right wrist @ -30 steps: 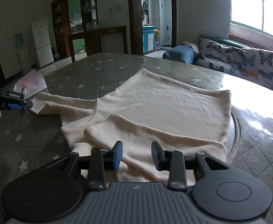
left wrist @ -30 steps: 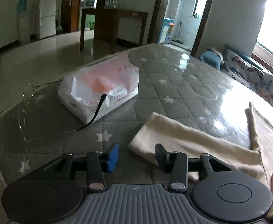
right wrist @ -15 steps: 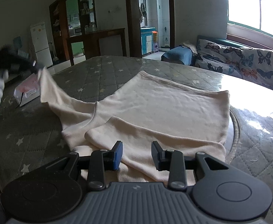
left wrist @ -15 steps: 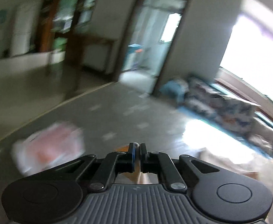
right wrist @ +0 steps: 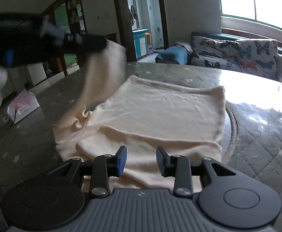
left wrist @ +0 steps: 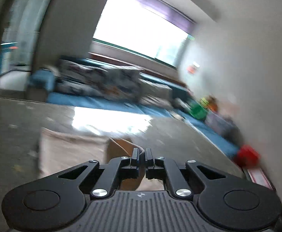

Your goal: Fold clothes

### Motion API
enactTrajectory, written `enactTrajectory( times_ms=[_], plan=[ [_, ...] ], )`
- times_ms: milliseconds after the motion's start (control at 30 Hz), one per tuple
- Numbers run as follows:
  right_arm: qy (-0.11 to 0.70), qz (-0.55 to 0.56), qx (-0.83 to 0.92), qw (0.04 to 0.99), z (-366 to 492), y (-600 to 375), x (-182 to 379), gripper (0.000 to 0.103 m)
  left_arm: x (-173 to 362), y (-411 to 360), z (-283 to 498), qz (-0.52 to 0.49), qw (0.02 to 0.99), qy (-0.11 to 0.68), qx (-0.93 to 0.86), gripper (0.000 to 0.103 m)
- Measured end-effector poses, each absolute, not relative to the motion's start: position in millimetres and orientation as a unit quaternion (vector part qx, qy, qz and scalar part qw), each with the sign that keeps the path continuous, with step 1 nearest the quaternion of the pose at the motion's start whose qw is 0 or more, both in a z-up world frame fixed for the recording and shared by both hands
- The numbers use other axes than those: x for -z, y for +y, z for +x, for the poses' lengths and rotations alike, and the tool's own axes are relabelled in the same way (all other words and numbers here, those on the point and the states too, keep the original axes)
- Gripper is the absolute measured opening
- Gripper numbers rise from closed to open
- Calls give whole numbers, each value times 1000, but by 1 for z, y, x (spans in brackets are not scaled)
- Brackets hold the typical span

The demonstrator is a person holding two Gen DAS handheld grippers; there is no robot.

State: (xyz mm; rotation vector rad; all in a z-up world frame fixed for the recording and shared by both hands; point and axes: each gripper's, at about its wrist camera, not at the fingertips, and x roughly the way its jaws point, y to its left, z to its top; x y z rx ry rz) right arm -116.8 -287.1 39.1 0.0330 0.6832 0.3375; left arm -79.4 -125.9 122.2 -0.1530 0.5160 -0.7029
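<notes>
Folding the sleeve point(right wrist: 104, 73) inward: left gripper point(left wrist: 142, 154) pinches its cuff, raised at 10 o'clock over the sweater point(right wrist: 160, 112) on the table point(right wrist: 256, 135). Right gripper point(right wrist: 141, 158) part-open, empty. Next: lay the sleeve across the body.

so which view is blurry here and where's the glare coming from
Left wrist view: smeared all over by motion, only the left gripper sharp, window blown out. Right wrist view: mostly sharp, but the left gripper and lifted sleeve streak; window glare whitens the table.
</notes>
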Motion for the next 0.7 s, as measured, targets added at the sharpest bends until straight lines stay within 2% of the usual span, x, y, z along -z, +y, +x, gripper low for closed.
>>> enactTrajectory(
  times_ms=[133,233,333,633,667,700],
  plan=[
    [343,18,-157,926,-120,-294,-33,34,-103,-128,-93,-30,895,265,358,13],
    [345,22,-151,926,-123,-301,-33,34,-96,-107,-100,2,905,261,335,13],
    [349,29,-148,925,-124,-307,-34,34,-83,-74,-107,43,917,271,290,18],
    [354,39,-143,924,-127,-317,-39,34,-54,-36,-124,115,920,288,240,20],
    [350,29,-138,926,-127,-315,-40,34,-52,-38,-124,123,919,286,242,20],
    [347,18,-136,928,-128,-314,-42,39,-50,-40,-124,132,918,283,246,20]
  ],
)
